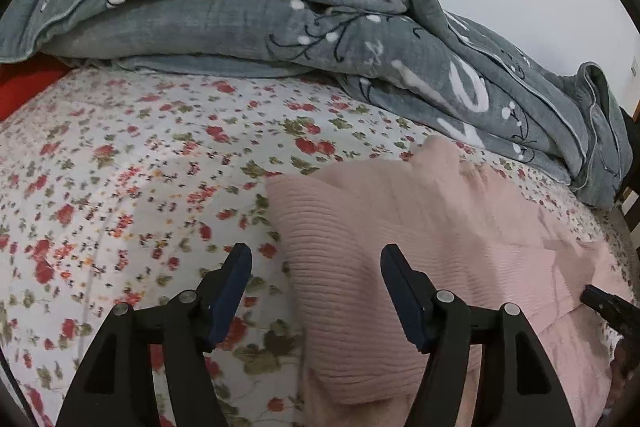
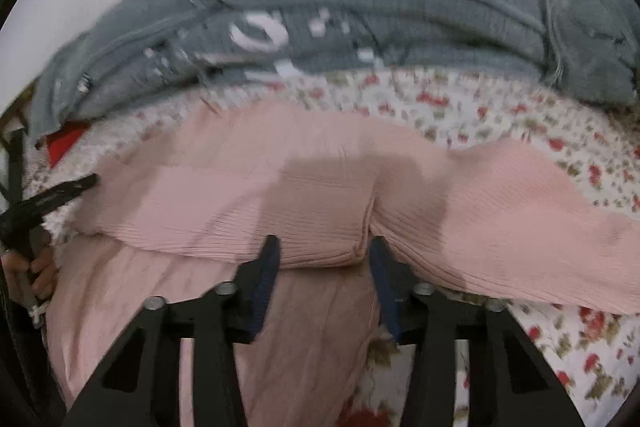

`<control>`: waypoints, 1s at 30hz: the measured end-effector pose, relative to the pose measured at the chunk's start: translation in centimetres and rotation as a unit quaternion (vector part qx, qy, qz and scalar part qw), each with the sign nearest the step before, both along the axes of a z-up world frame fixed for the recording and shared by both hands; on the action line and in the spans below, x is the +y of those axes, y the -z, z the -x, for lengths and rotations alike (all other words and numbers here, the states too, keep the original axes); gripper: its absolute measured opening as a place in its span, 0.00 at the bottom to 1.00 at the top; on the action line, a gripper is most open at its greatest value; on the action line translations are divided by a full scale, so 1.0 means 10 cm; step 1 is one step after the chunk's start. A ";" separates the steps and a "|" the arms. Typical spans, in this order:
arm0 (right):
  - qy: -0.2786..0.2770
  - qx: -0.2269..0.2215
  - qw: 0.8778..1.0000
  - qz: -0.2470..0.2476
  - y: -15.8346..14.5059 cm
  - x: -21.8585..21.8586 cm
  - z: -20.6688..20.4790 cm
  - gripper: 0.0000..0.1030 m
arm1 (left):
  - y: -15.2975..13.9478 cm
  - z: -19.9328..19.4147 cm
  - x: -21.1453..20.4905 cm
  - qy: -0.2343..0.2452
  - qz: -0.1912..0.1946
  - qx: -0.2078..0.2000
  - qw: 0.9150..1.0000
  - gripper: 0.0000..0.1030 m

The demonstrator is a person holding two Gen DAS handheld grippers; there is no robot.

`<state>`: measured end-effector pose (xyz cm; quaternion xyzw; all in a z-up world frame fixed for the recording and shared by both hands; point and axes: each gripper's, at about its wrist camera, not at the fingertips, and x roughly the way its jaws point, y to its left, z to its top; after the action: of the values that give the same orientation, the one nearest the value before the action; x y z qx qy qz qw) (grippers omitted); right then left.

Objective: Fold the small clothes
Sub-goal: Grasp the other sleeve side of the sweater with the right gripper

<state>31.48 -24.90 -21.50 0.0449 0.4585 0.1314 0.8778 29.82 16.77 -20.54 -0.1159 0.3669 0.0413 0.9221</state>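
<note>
Left wrist view: left claw [image 1: 316,259] tilted down, wide open over pink garment [image 1: 400,219] (right claw [image 2: 322,247] narrower, gripping nothing).

One pink garment [image 1: 400,227], one grey blanket [image 1: 240,7], two grippers.

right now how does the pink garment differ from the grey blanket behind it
The pink ribbed knit garment is one plain colour; the grey blanket carries white and black floral markings. The pink garment lies spread low on the flowered bedsheet near the grippers; the grey blanket is heaped in thick folds along the far edge by the wall. The garment is far smaller than the blanket. Both are soft cloth resting on the same bed.
</note>
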 end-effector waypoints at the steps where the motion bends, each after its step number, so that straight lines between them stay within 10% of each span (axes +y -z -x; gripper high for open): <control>1: 0.001 0.014 1.000 0.000 0.06 0.01 -0.08 0.33 | 0.00 0.01 0.01 -0.002 0.001 -0.001 1.000 0.64; 4: 0.004 -0.001 1.000 0.010 0.08 0.02 -0.14 0.07 | 0.02 0.01 0.05 -0.001 0.013 0.001 1.000 0.64; 9: 0.009 -0.092 0.995 -0.019 -0.23 -0.13 0.00 0.05 | -0.03 0.07 0.01 0.004 0.011 -0.014 1.000 0.64; 16: 0.035 -0.038 0.998 0.028 0.05 -0.18 -0.10 0.05 | -0.10 0.06 -0.18 0.033 0.011 -0.026 0.999 0.64; 21: 0.023 -0.034 0.998 0.058 0.03 -0.13 -0.04 0.26 | 0.12 -0.11 -0.24 0.019 -0.013 0.044 0.999 0.63; 30: 0.018 -0.080 0.995 0.048 -0.43 -0.22 0.83 0.57 | -0.27 0.50 -0.23 -0.011 -0.003 0.015 1.000 0.64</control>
<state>23.22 -27.13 -17.20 0.0000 0.3917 0.0966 0.9150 24.80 14.43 -17.86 -0.1166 0.3794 0.0540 0.9163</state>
